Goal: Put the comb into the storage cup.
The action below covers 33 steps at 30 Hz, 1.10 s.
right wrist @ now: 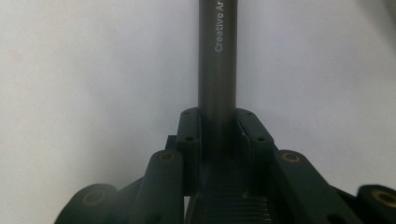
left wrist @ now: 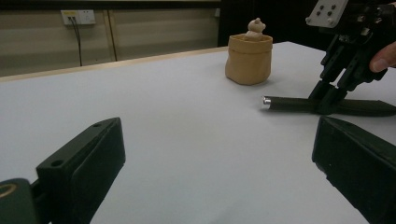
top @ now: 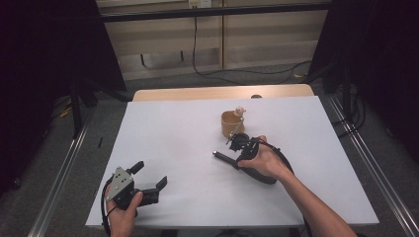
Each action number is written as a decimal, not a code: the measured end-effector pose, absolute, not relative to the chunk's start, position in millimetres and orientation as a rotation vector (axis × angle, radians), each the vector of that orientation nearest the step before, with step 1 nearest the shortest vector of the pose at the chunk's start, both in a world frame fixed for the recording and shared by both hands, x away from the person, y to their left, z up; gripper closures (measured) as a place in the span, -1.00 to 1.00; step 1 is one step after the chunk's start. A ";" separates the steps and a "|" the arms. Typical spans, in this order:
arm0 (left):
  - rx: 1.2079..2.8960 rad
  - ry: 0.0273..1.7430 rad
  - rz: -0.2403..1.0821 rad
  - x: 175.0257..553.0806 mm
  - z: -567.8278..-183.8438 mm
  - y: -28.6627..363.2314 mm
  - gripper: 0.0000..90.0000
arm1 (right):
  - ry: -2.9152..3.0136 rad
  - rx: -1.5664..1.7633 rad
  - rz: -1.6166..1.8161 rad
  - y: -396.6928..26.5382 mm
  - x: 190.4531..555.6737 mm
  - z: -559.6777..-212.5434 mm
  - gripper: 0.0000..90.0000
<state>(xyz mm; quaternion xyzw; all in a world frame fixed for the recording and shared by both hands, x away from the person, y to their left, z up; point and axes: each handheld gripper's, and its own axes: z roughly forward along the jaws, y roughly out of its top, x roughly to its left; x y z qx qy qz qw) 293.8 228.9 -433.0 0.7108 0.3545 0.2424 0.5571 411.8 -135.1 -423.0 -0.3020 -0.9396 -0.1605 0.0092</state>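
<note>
Right gripper [top: 236, 148] clamped on dark cylindrical pen [right wrist: 217, 60], jaws pressing both sides. Pen lies flat on white table [top: 163, 143], long axis running along table away from gripper, silver tip [left wrist: 266, 100] free. Tan pouch-like holder [top: 232, 123], soft matte walls, small pale figure inside, stands just beyond right gripper. Left gripper [top: 148, 180] rests well apart at near edge, jaws spread, nothing between. Pen smooth, matte, printed lettering.

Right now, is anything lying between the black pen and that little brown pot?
Nothing: in the left gripper view, bare white table separates the black pen from the brown pot.
</note>
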 end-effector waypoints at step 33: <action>1.695 0.840 0.562 295.0 -433.2 230.5 -0.94 | -2.831 -1.024 -0.988 -191.2 391.2 -383.0 0.62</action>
